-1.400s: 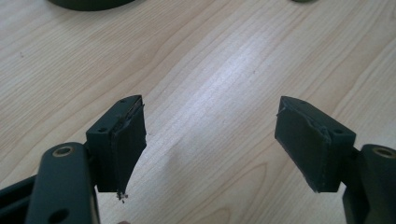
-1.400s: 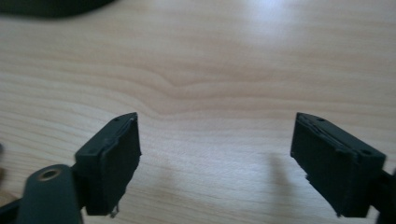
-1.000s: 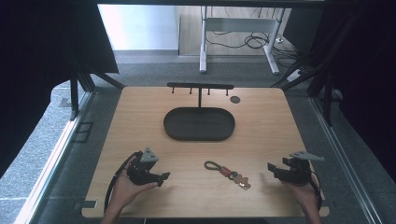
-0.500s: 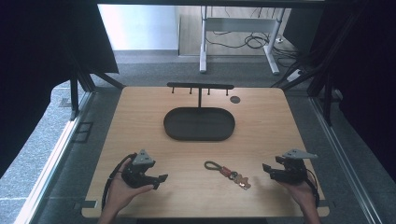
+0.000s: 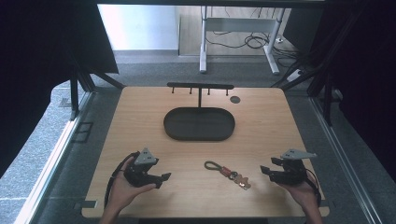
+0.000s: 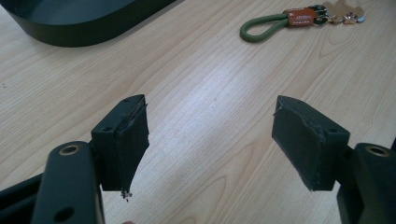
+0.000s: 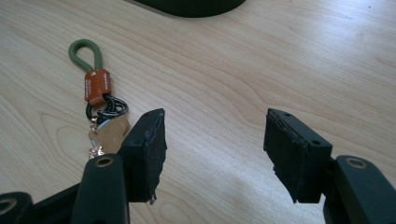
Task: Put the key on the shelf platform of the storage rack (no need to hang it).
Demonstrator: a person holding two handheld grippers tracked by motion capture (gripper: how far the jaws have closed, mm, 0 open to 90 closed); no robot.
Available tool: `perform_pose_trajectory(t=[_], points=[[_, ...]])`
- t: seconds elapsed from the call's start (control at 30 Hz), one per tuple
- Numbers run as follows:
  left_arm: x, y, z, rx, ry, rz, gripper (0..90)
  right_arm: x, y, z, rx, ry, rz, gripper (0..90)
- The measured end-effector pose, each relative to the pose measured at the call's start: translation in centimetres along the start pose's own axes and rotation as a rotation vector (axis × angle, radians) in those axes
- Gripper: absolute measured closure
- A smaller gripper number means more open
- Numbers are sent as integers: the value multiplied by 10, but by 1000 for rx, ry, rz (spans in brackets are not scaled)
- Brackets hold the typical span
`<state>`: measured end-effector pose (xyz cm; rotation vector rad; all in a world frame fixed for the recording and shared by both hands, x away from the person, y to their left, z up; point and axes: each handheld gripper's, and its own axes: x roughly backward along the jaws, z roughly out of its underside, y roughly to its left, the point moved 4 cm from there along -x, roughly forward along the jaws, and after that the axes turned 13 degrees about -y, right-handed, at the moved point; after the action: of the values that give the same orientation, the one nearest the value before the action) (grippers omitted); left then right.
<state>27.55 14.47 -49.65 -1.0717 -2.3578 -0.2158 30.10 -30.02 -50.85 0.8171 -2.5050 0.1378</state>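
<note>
since a sec ago right tongs (image 5: 267, 171) crept toward keyring (image 5: 228, 173), jaws closing some but w/ nothing between. left tongs (image 5: 164, 178) spread, released. keyring lies on tabletop (image 5: 140, 116) btwn them, ungrabbed; pickup not begun, tray (image 5: 199, 124) holds nothing.

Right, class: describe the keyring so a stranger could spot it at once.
Start at the dark oval tray mid-table, then come toward the near edge. Between the two grippers lies the keyring, flat on bare wood: a green cord loop, an orange-brown tag, black rings and a key.
</note>
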Motion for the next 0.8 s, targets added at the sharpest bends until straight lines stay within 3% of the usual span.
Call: perform_pose_trajectory(t=[0.2,0.37,0.6,0.8], points=[[5,6,3,3,-12,-10,279,-5,7,-6,15,37,-11,407],[4,4,3,13,-37,-8,276,-7,12,-21,81,120,-8,393],[0,1,2,20,-45,-15,280,-15,23,-37,130,156,-58,409],[-9,-6,4,5,-12,-6,288,-20,32,-51,165,163,-106,427]])
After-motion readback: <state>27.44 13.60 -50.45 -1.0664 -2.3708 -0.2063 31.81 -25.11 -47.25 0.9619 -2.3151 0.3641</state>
